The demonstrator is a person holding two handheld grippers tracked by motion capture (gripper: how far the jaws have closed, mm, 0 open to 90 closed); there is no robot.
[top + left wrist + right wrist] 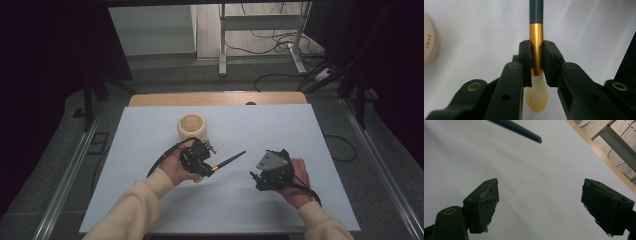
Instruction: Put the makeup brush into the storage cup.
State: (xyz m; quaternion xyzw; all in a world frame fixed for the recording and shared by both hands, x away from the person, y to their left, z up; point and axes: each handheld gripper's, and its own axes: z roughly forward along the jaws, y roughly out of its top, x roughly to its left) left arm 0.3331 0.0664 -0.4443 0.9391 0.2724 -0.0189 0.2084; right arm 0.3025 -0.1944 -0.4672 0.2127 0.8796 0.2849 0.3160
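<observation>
A makeup brush (536, 37) with a dark handle, gold ferrule and pale bristles is clamped by its ferrule in my left gripper (536, 57), which is shut on it. In the high view the brush (229, 161) points right and away from the left gripper (207, 167), above the white mat. The handle's tip (524, 132) crosses the top of the right gripper view. My right gripper (540, 202) stands open with nothing between its jaws, and sits in the high view (257, 177) to the right of the brush.
A cream round cup (192, 127) stands on the white mat (280, 130) just behind the left hand; its side (427, 42) shows at the left gripper view's left edge. The table's wooden far edge (215, 98) lies beyond, with desk legs and cables on the floor.
</observation>
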